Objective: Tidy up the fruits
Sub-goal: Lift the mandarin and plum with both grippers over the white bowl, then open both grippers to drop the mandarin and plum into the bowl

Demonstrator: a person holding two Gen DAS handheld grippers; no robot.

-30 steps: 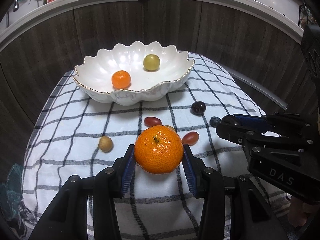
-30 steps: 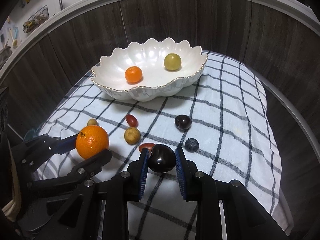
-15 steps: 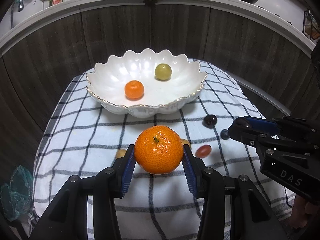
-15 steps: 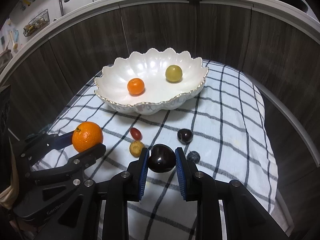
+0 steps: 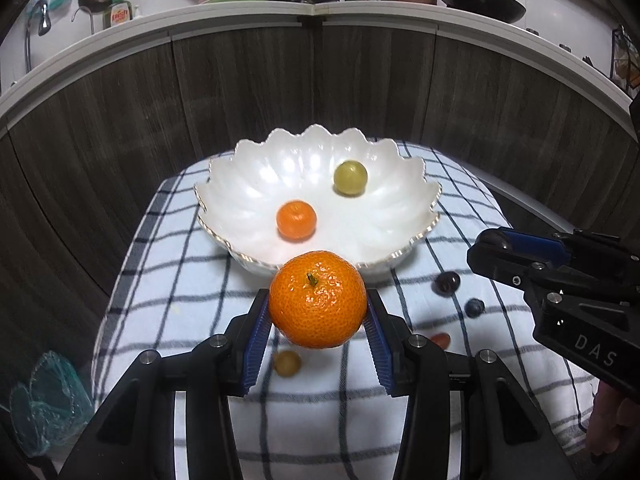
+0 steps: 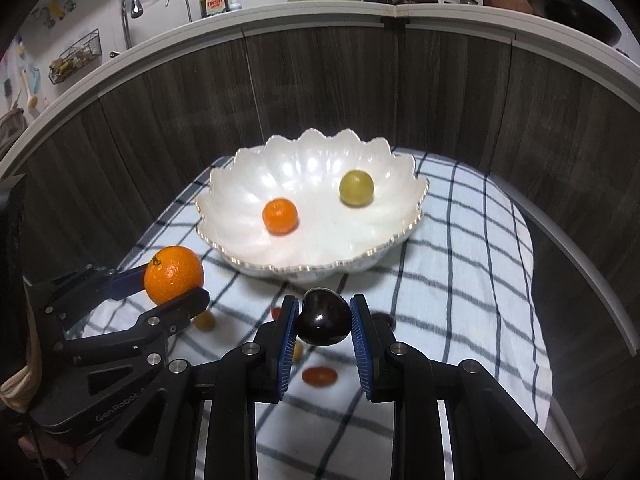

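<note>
- The desk wore a checked cloth (image 5: 192, 312), hemmed by dark wood panels (image 6: 328, 92) under a white kitchen counter (image 5: 240, 16).
- The left tool (image 5: 318, 312) clamped a mandarin (image 5: 318, 299); the right tool (image 6: 323, 322) clamped a dark plum (image 6: 323, 316), both before the scalloped white bowl (image 6: 240, 200).

Dim room, light falling from overhead; bright glare patches on the white bowl (image 5: 256, 200) and a sheen on the mandarin (image 5: 318, 298); fisheye bends the worktop edge (image 6: 320, 14) hard; dark vignette corners; cloth (image 6: 460, 248) slightly motion-blurred.
</note>
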